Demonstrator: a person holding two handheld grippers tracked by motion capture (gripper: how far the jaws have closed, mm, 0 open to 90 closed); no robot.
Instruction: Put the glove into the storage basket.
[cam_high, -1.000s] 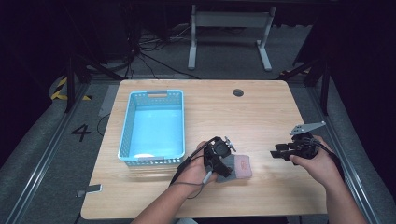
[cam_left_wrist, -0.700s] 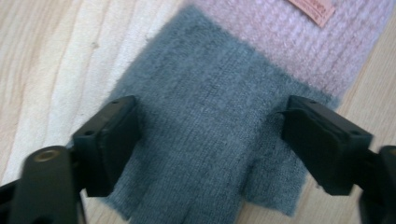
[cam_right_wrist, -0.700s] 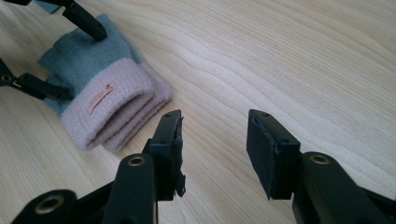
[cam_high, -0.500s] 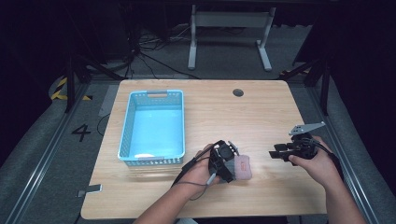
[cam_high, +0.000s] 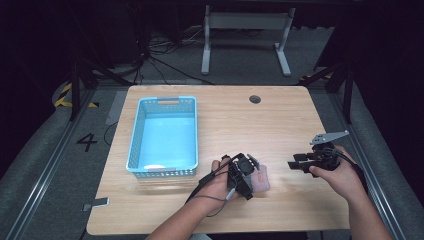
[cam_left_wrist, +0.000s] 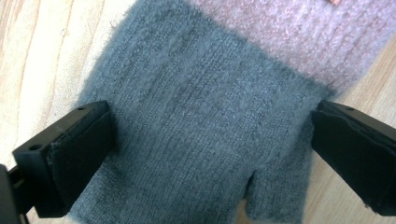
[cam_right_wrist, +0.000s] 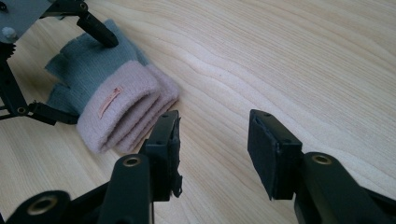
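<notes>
A knitted glove (cam_high: 262, 179), grey-green with a pink cuff (cam_right_wrist: 112, 100), lies flat on the wooden table (cam_high: 225, 115) near its front edge. My left gripper (cam_high: 251, 177) points down over the glove's grey part (cam_left_wrist: 201, 93). Its jaws have just been opening and stand wide, one on each side of the glove, with the pads off the fabric. My right gripper (cam_high: 296, 164) hovers to the right of the glove, aimed at the cuff. Its jaws (cam_right_wrist: 212, 149) have also just been opening, and nothing is between them. In the right gripper view my left gripper (cam_right_wrist: 84, 77) straddles the glove's fingers.
A light blue plastic basket (cam_high: 132, 145) stands on the left half of the table, with something small and pale at its near end. A round cable hole (cam_high: 255, 99) sits near the far edge. A metal stand (cam_high: 245, 40) is on the floor behind the table.
My left hand has shifted a little toward the front right and lower over the glove, and its jaws have spread. The right hand has stayed put.
</notes>
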